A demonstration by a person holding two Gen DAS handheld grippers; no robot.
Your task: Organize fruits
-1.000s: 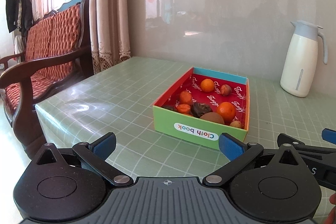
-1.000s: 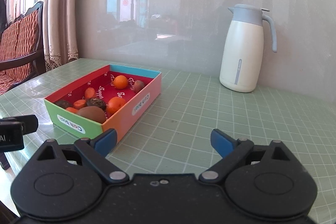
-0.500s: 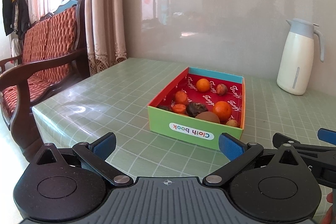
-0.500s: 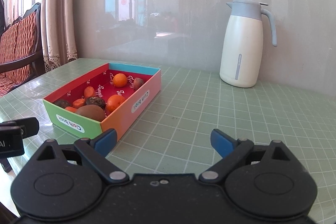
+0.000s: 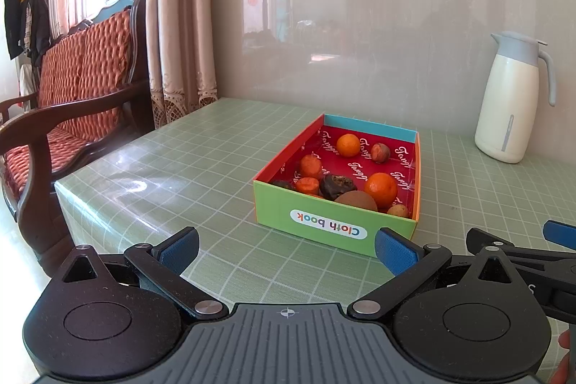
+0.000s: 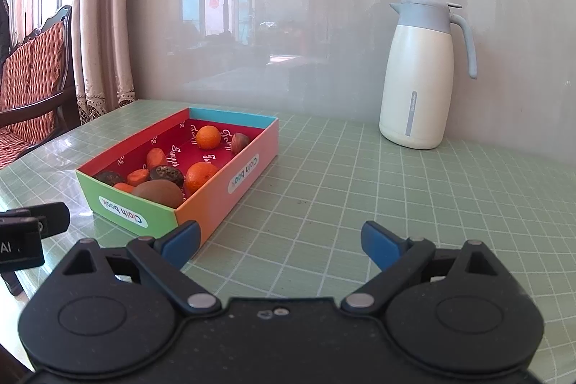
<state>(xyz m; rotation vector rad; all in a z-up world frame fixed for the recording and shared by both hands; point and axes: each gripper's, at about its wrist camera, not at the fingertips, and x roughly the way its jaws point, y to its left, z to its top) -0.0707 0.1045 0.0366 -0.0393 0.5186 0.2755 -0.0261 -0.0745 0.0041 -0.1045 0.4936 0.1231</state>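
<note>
A colourful cardboard box (image 5: pixel 334 225) marked "Cloth book" sits on the green checked table and also shows in the right wrist view (image 6: pixel 230 182). It holds several fruits: oranges (image 5: pixel 380 184), a brown kiwi (image 5: pixel 356 201), a dark wrinkled fruit (image 5: pixel 337 185) and small orange pieces (image 5: pixel 310 166). My left gripper (image 5: pixel 286 249) is open and empty, in front of the box. My right gripper (image 6: pixel 279 240) is open and empty, in front of the box's right corner. Each gripper shows at the edge of the other's view.
A white thermos jug (image 6: pixel 417 74) with a grey lid stands at the back right by the wall, and also shows in the left wrist view (image 5: pixel 509 99). A wooden armchair (image 5: pixel 68 103) with red cushions stands off the table's left edge. Curtains (image 5: pixel 180 17) hang behind it.
Both grippers have drawn back slightly from the box and shifted a little; the jaws stay open. The box and fruits have not moved.
</note>
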